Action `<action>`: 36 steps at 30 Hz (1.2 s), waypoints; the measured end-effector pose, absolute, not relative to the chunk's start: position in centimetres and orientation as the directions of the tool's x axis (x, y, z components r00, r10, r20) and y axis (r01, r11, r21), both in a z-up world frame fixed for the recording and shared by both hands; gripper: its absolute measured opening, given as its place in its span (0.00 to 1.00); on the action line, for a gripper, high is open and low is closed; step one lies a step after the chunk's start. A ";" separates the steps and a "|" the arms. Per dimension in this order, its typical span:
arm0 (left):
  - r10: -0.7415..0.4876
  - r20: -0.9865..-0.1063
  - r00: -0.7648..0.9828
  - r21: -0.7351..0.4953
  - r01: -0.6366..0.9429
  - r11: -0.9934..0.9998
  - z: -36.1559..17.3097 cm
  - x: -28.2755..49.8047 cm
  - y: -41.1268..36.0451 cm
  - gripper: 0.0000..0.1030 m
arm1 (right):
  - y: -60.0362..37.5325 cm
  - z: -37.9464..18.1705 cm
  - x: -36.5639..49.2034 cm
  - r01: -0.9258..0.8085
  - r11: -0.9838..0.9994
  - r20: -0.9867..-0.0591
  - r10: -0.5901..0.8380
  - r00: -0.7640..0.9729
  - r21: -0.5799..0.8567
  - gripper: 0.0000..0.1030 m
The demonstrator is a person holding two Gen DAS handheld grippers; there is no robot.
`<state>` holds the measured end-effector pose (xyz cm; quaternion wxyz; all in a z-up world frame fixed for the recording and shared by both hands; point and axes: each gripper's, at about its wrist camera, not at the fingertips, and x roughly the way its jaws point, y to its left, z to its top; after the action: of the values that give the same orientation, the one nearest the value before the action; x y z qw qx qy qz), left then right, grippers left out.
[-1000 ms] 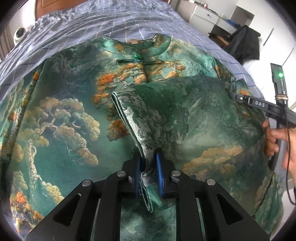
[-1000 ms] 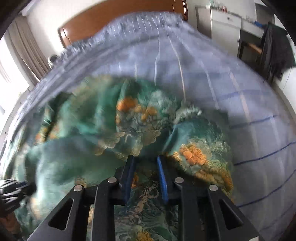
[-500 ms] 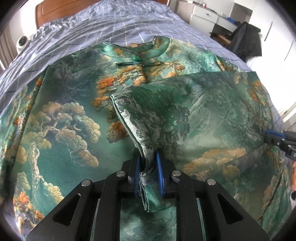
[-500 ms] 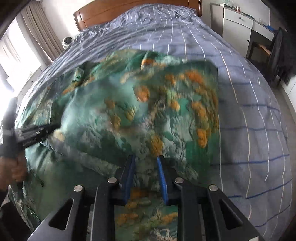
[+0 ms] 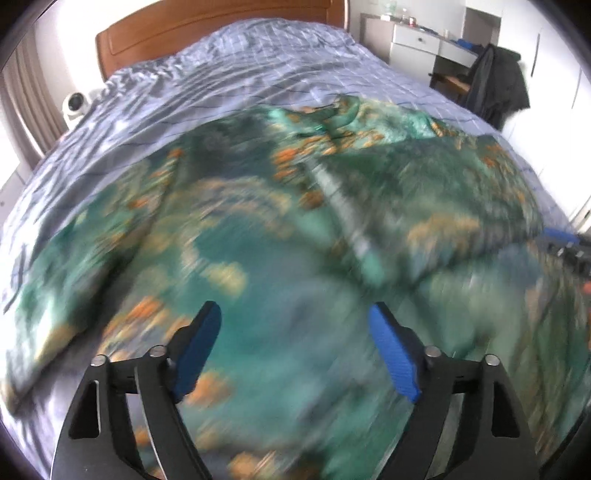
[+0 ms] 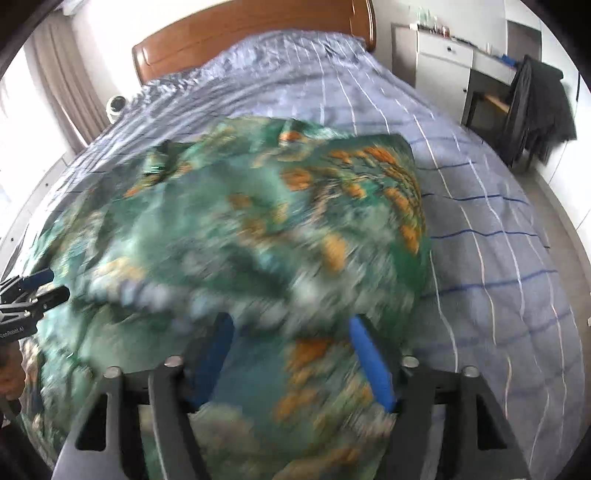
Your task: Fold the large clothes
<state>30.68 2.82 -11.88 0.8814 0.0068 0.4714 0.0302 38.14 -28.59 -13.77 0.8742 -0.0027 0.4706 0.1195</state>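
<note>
A large green garment (image 5: 258, 229) with orange and cream tree print lies spread on the bed; its right side is folded over the middle (image 5: 424, 192). It fills the right wrist view too (image 6: 240, 236). My left gripper (image 5: 295, 332) is open and empty above the cloth. My right gripper (image 6: 291, 343) is open, with the folded cloth lying between and over its blue pads. The left gripper shows at the left edge of the right wrist view (image 6: 33, 291). Both views are motion-blurred.
The bed has a blue checked cover (image 6: 480, 206) and a wooden headboard (image 5: 207, 33). A white desk (image 5: 417, 40) and a chair with a dark jacket (image 6: 535, 103) stand at the far right. A small white device (image 5: 75, 105) sits at the far left.
Both grippers opened and let go of the garment's folded side, which now lies over the middle. Both pulled back and up, so more of the bed shows.
</note>
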 end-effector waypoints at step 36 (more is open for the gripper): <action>0.616 -0.551 0.563 0.151 -0.659 0.737 -3.5 21.4 26.7 0.10 | -17.7 -7.4 18.2 -0.422 0.904 -0.703 0.349 0.620 0.076 0.67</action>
<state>21.39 26.66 -3.49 0.8832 -0.0360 0.2972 0.3611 18.20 -17.69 -7.36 0.8987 -0.0480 0.3795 0.2143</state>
